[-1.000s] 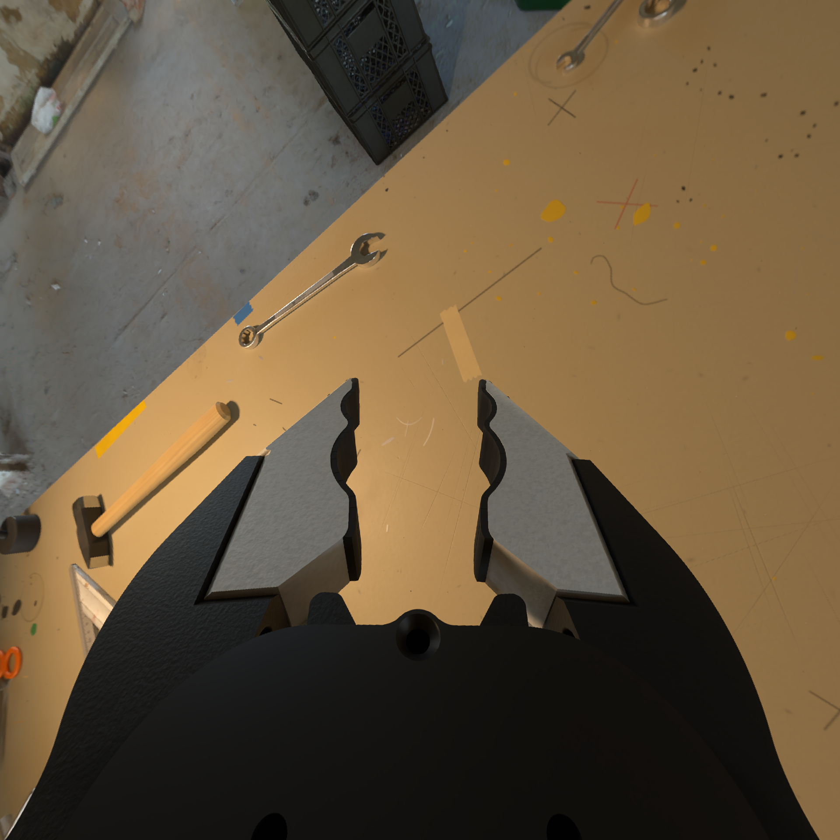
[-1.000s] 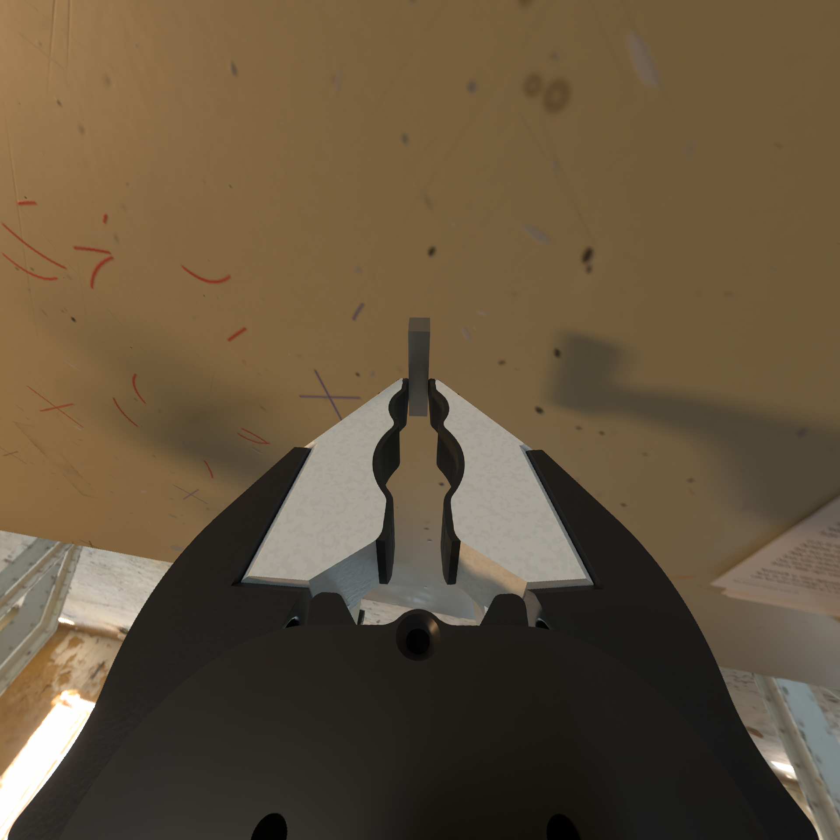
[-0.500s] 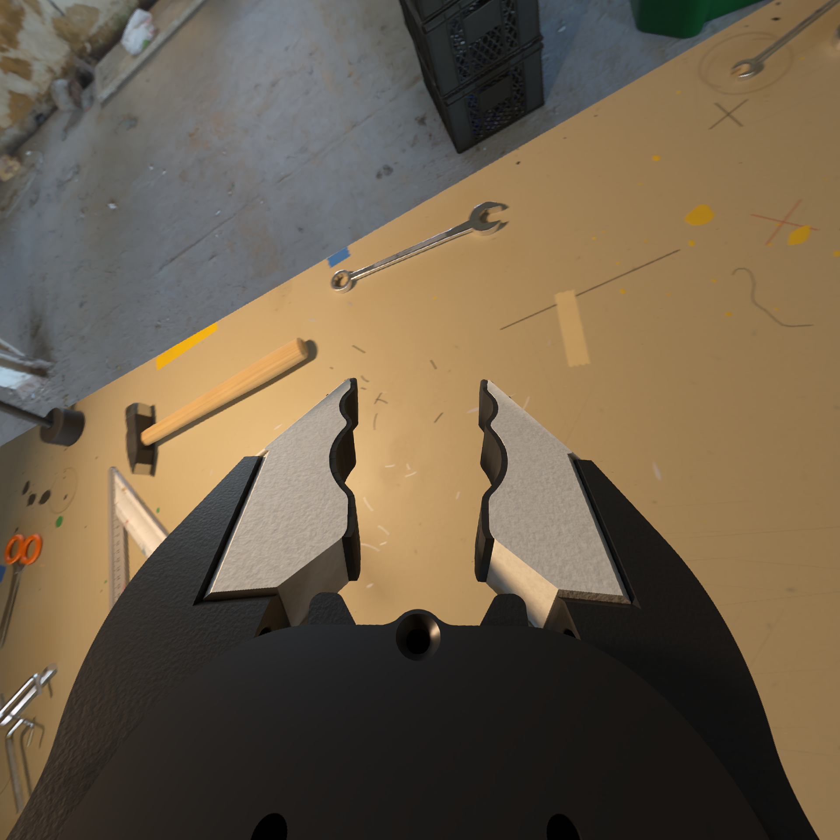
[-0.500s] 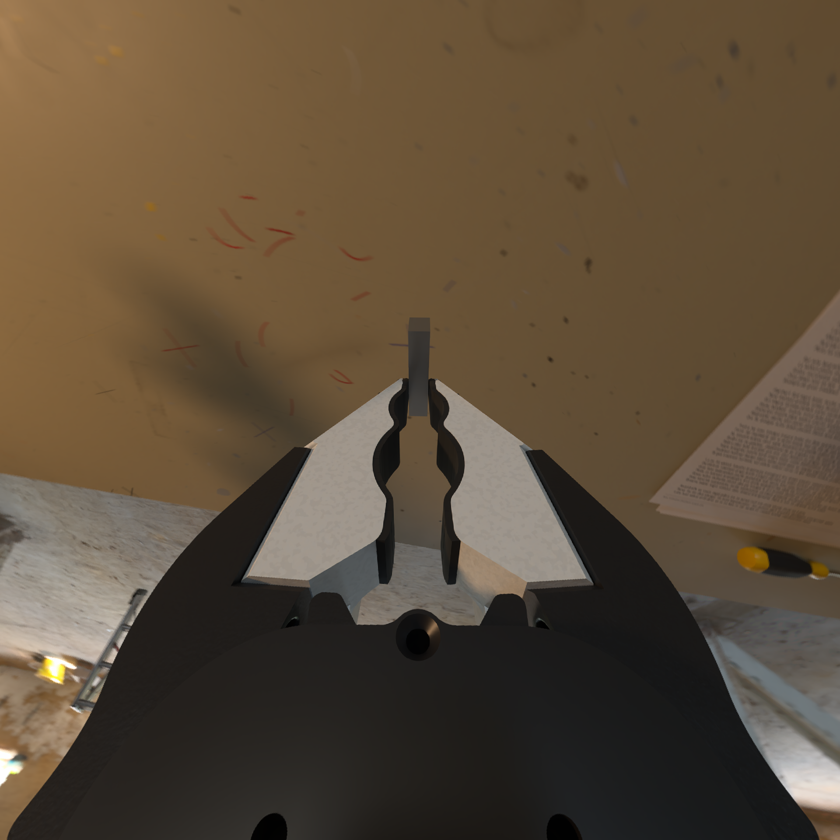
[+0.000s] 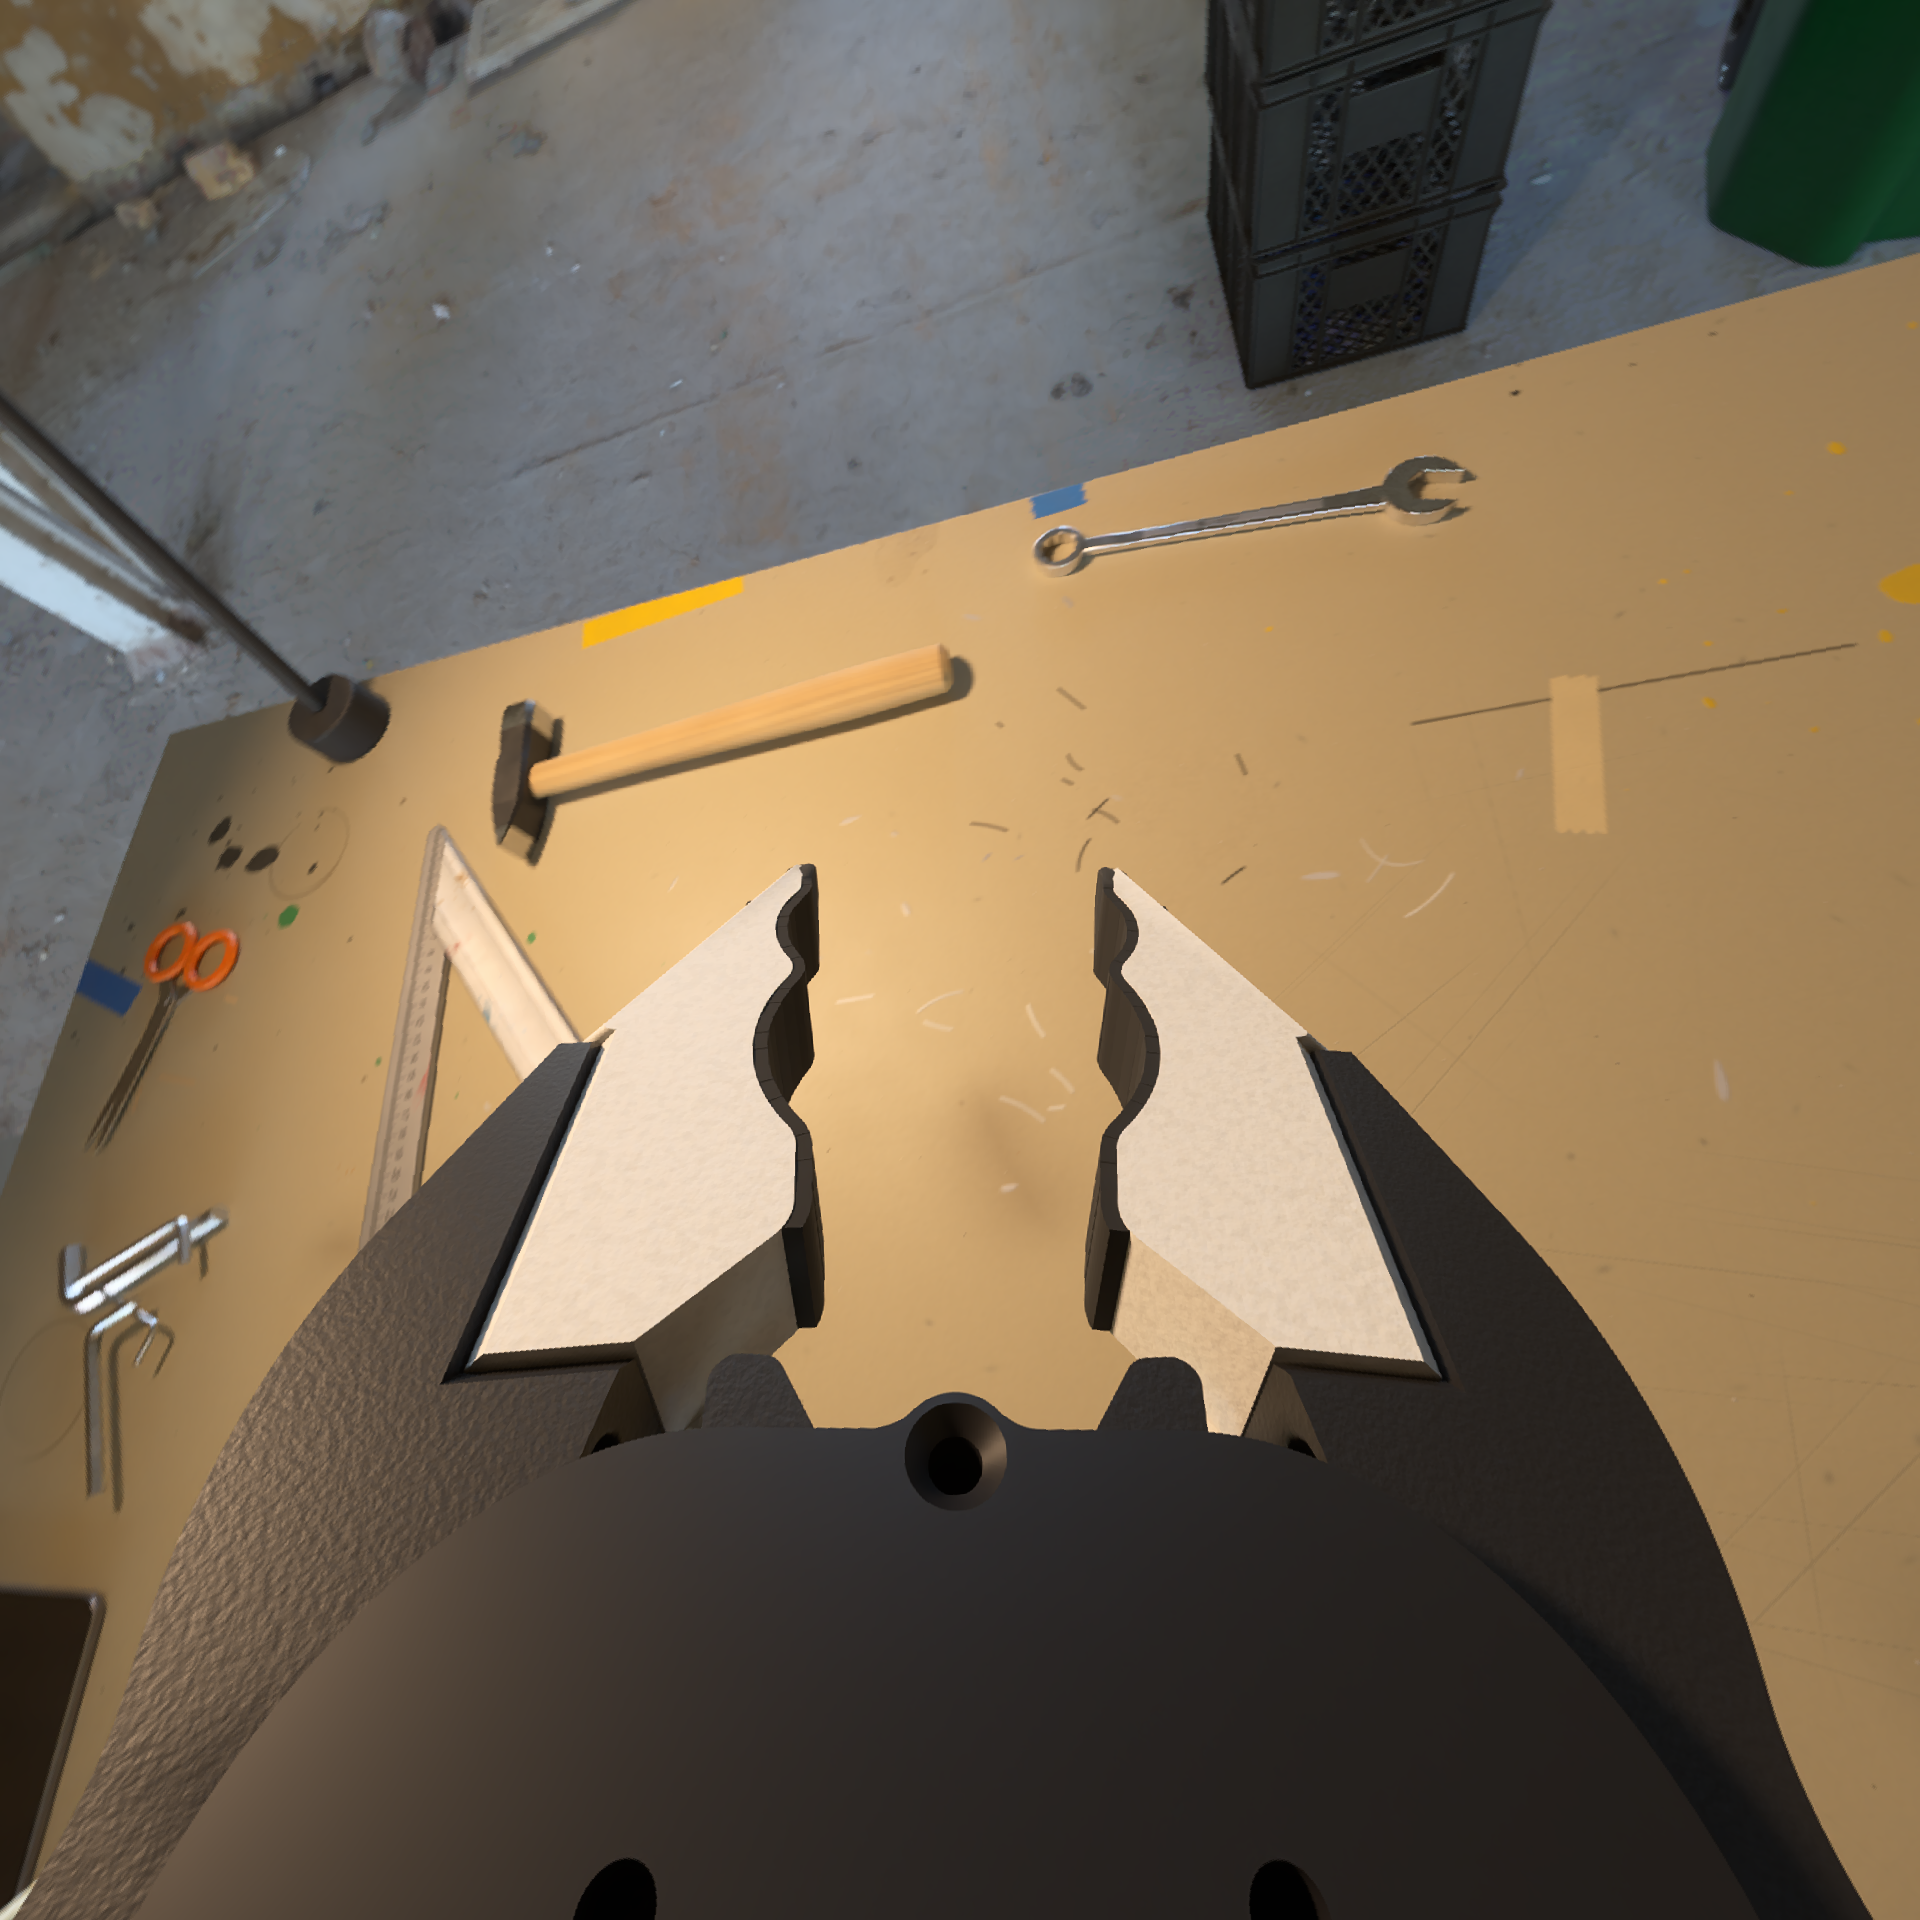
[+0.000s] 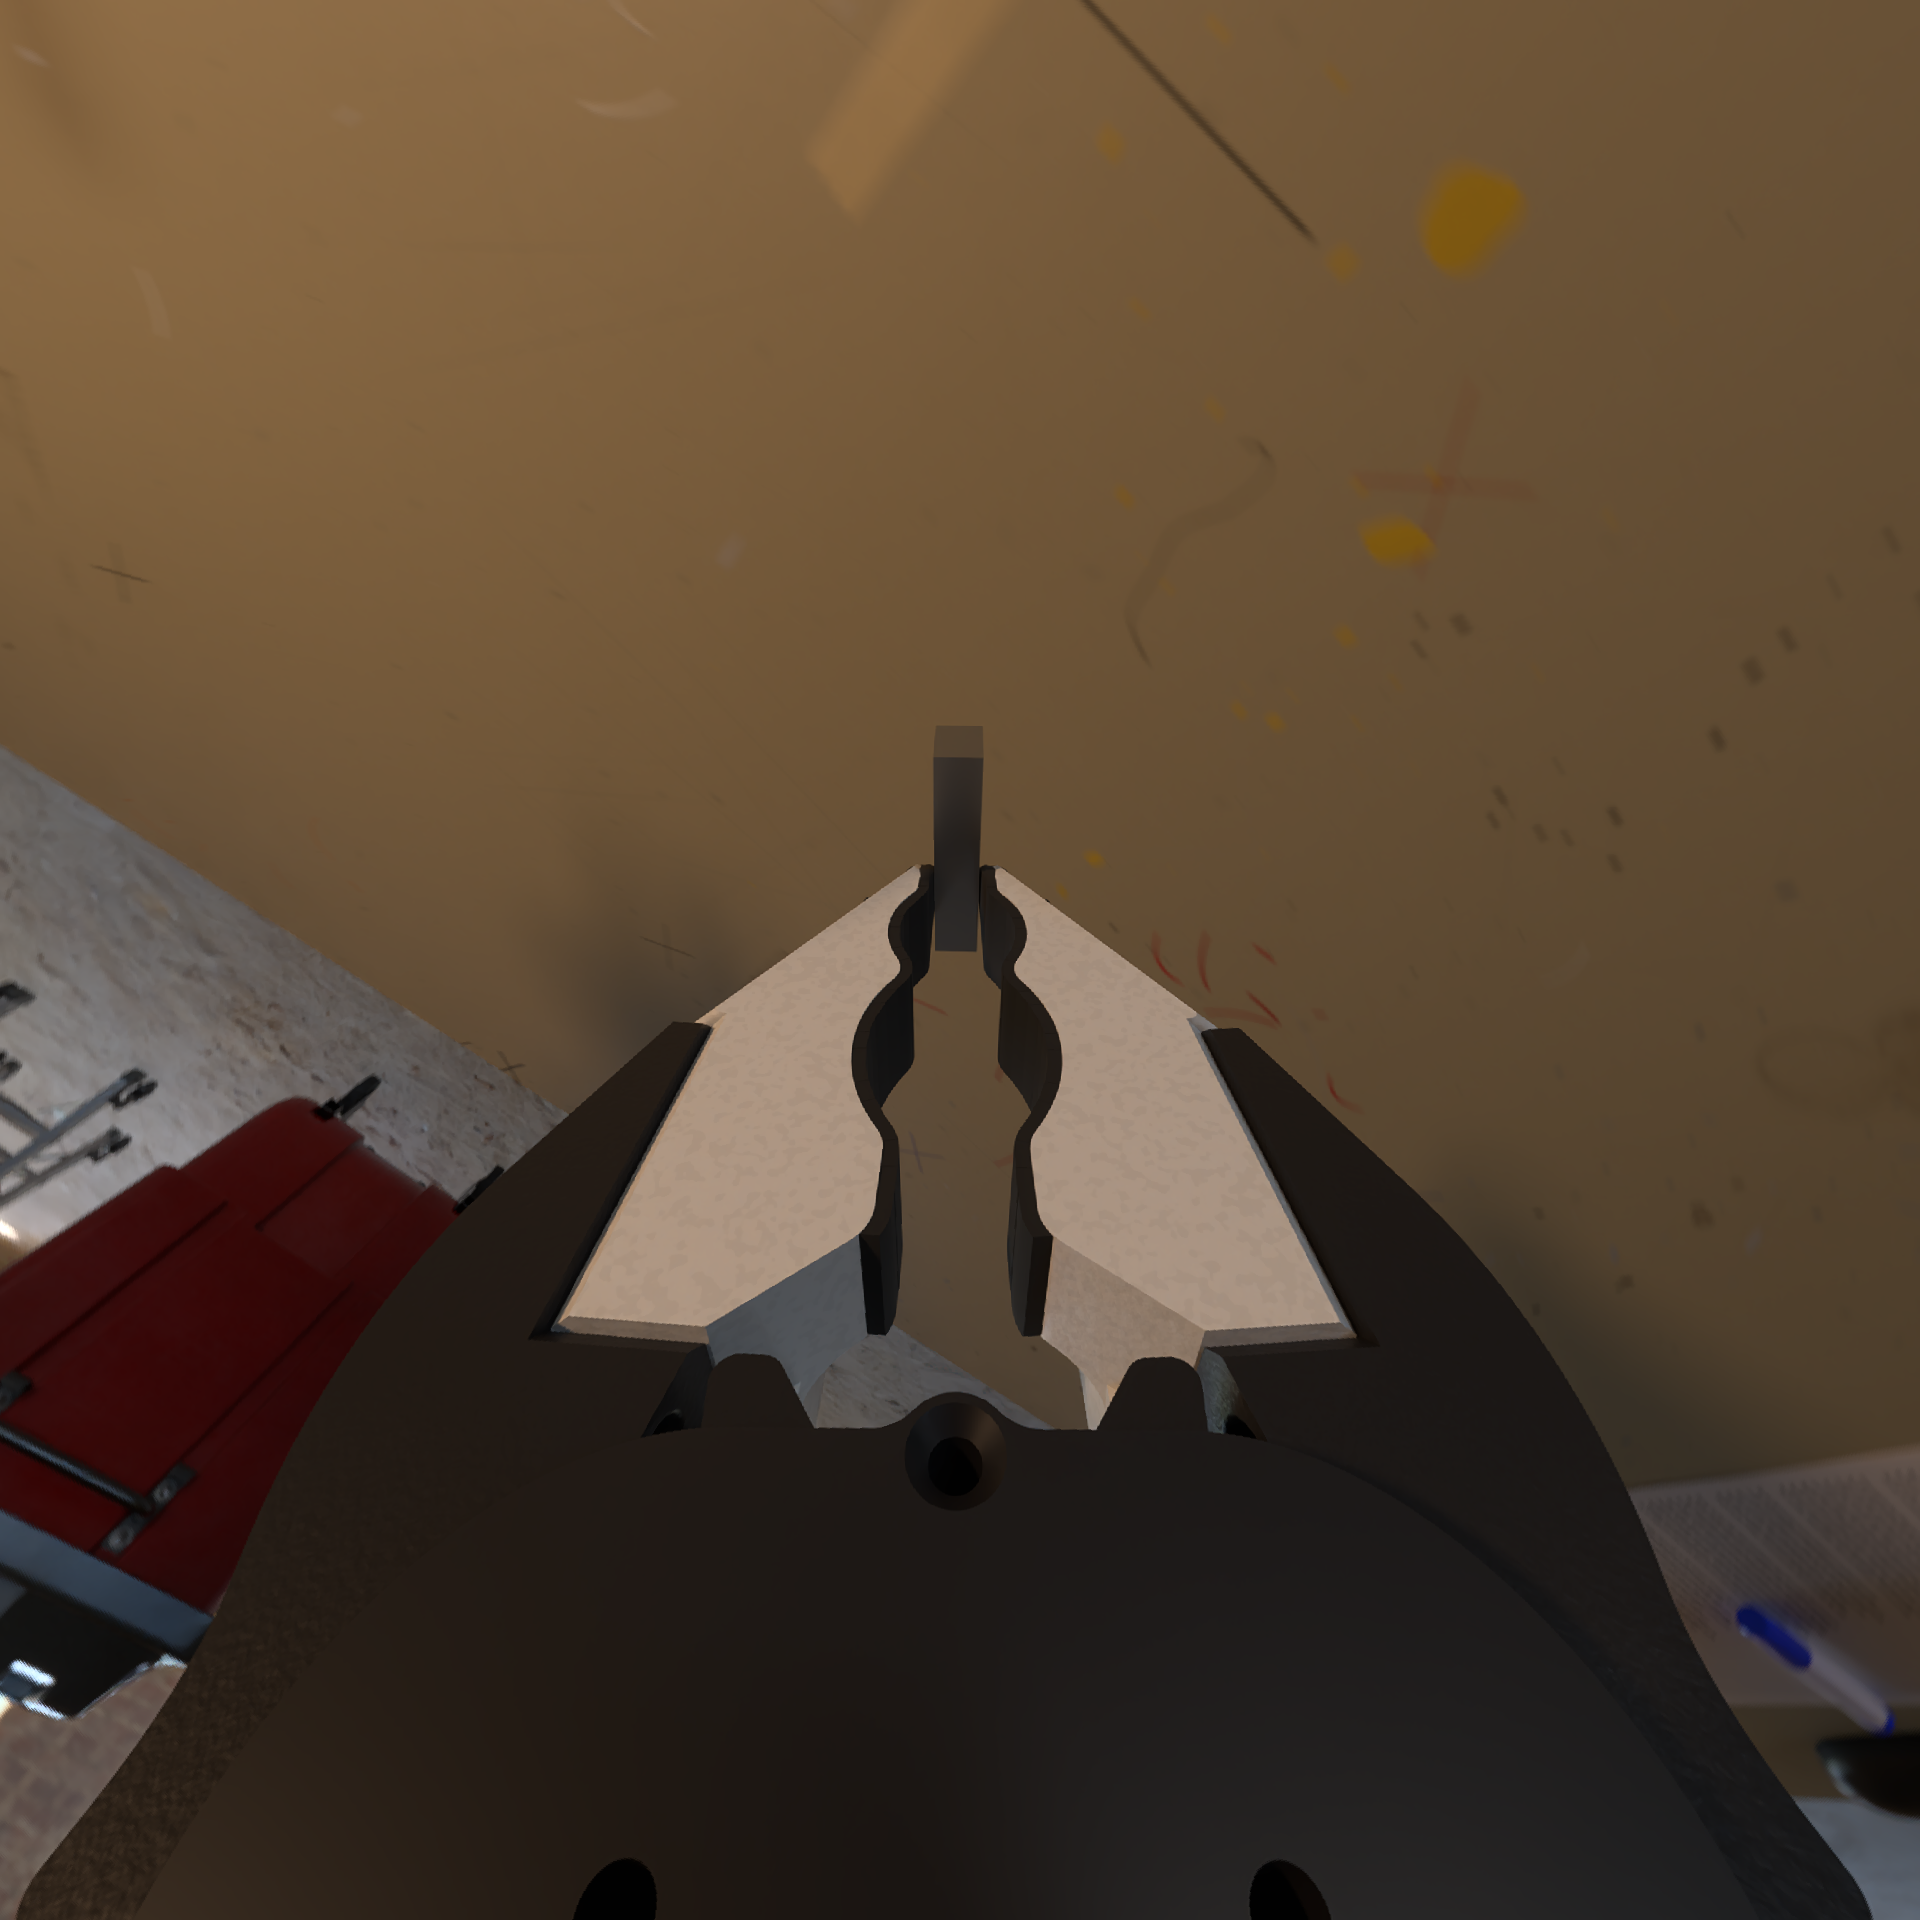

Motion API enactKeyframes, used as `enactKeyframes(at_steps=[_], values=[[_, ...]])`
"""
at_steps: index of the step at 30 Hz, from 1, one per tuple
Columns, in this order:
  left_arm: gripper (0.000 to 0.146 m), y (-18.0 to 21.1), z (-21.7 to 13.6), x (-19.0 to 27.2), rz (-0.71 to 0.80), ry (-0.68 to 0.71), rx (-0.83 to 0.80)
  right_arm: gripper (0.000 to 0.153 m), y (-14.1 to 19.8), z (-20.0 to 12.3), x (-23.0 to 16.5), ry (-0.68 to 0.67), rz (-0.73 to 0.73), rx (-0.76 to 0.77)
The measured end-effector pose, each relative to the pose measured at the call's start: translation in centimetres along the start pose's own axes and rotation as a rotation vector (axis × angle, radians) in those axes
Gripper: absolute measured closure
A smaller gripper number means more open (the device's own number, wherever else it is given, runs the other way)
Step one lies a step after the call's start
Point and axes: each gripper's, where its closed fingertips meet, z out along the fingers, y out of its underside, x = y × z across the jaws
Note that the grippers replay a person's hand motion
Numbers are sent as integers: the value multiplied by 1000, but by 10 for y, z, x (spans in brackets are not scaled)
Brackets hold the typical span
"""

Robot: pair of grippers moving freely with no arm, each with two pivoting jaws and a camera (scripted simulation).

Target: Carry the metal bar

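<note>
Above bench, right tool (image 6: 958,873) pinching metal bar (image 6: 957,831)

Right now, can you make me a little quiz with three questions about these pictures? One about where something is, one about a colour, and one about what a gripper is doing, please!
1. Where does the hammer lie?
A. on the floor
B. on the table, between the wrench and the metal square
C. inside the black crates

2. What colour are the scissors' handles?
A. orange
B. green
C. pink

3. What is the right gripper doing?
A. wide open, empty
B. shut on the metal bar
C. holding a pen

Answers:
1 B: in the left wrist view it rests on the table, with the wrench beyond it and the metal square nearer.
2 A: the scissors have orange loops.
3 B: the right gripper has its tips pinching the metal bar; the left gripper is open.
</note>
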Motion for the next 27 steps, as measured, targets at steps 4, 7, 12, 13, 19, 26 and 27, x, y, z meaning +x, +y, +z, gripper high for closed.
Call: enactKeyframes(at_steps=[4,7,12,13,19,26,27], values=[[91,19,-14,-28,-45,-42,-33,145,-52,16,-49,-48,-77,-13],[89,31,-24,-48,-94,-75,-51,145,-82,27,-75,-56,-111,-12],[89,44,-37,-70,-155,-96,-34,145,-119,46,-111,-63,-139,-9],[89,47,-39,-74,-170,-97,-35,145,-124,50,-117,-62,-143,-7],[90,53,-43,-82,-208,-92,-32,145,-147,79,-146,-49,-154,-27],[91,44,-46,-73,-190,-77,-3,145,-157,135,-155,-30,-132,-67],[91,42,-46,-70,-181,-72,1,145,-157,142,-155,-28,-129,-73]])
